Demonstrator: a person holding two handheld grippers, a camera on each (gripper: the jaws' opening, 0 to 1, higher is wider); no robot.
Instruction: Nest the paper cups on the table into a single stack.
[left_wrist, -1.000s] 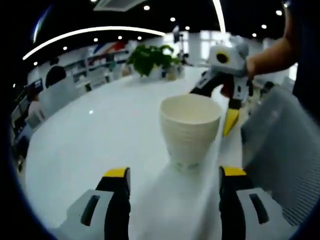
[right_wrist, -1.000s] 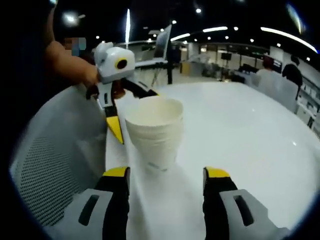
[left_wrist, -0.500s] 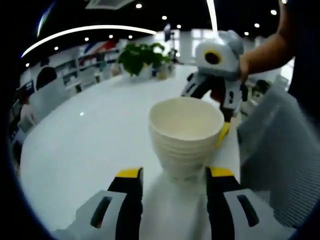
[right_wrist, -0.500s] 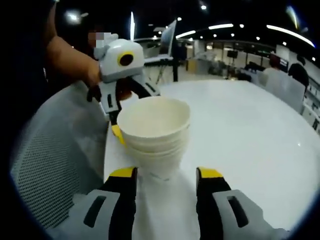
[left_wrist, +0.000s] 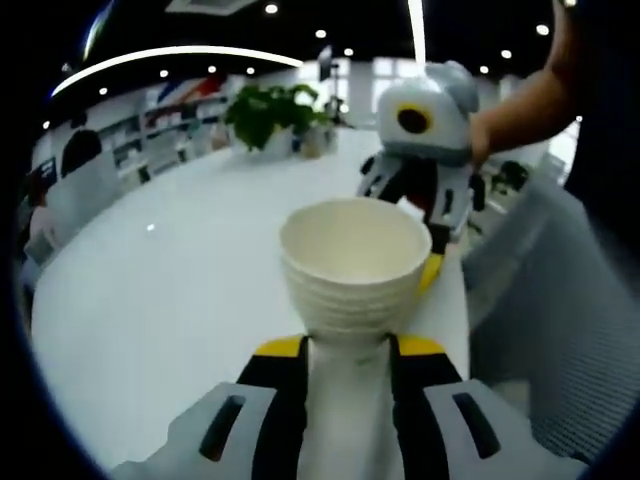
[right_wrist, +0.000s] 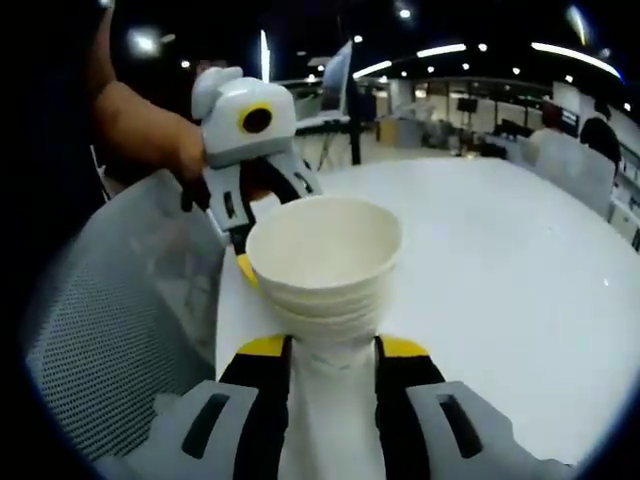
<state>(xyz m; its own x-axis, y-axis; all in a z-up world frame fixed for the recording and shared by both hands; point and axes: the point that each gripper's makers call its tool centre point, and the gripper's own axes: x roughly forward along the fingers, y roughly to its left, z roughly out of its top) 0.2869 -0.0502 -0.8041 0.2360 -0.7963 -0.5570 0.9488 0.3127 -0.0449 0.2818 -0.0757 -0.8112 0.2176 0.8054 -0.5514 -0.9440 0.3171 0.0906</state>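
While the stack of nested paper cups (left_wrist: 353, 266) stands upright on the white table (left_wrist: 170, 290), the left gripper (left_wrist: 345, 350) clamps its base from one side and the right gripper (right_wrist: 333, 350) clamps it from the other, a mesh chair back (right_wrist: 120, 330) at nine o'clock.

Left tongs (left_wrist: 345, 350): grey body, black jaws, yellow tips. Right tongs (right_wrist: 333, 350): same colours. Bare forearms.

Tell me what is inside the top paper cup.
In both views the paper cup stack opens on a bare cream inside wall with nothing visible in it. The near rim hides the bottom, so its floor can't be checked.
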